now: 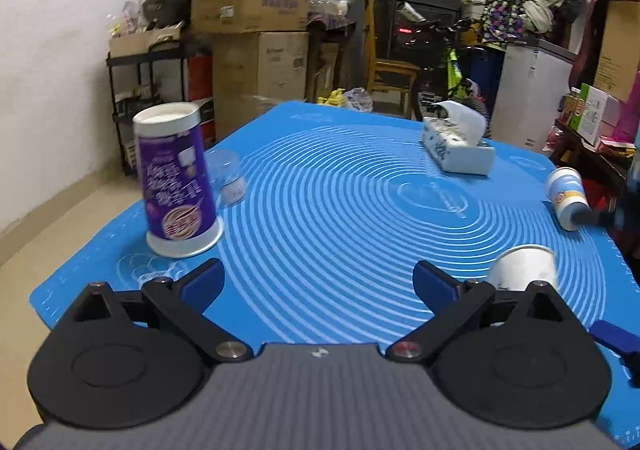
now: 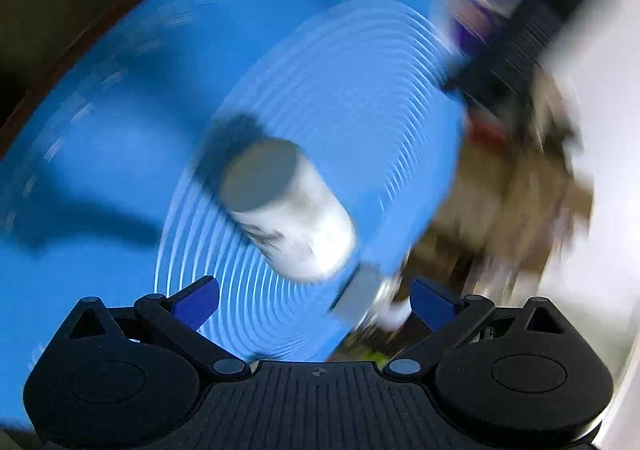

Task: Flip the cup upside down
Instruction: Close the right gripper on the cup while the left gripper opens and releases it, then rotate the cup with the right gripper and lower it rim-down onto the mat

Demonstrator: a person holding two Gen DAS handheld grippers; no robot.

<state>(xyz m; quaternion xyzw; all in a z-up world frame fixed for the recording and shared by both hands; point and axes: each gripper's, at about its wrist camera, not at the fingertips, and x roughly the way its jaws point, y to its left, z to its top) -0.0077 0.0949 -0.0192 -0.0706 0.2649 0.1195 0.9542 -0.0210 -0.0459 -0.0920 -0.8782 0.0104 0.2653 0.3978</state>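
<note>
So the plain white paper cup (image 2: 292, 209) sits on the blue ringed silicone mat (image 2: 120, 129) covering the tabletop, dead centre in the right wrist view and a little ahead of the right gripper (image 2: 316, 300); the blur makes it hard to call, but its flat grey end points up-left and its long axis runs diagonally toward lower right. Right fingers (image 2: 196, 300) are spread wide, gripping nothing. In the left view it's at lower right (image 1: 524, 268), just beside the equally spread, empty left gripper (image 1: 318, 282), so I'd guess either could grab it.

Cup (image 1: 524, 268) probably right of mat (image 1: 340, 209)
</note>
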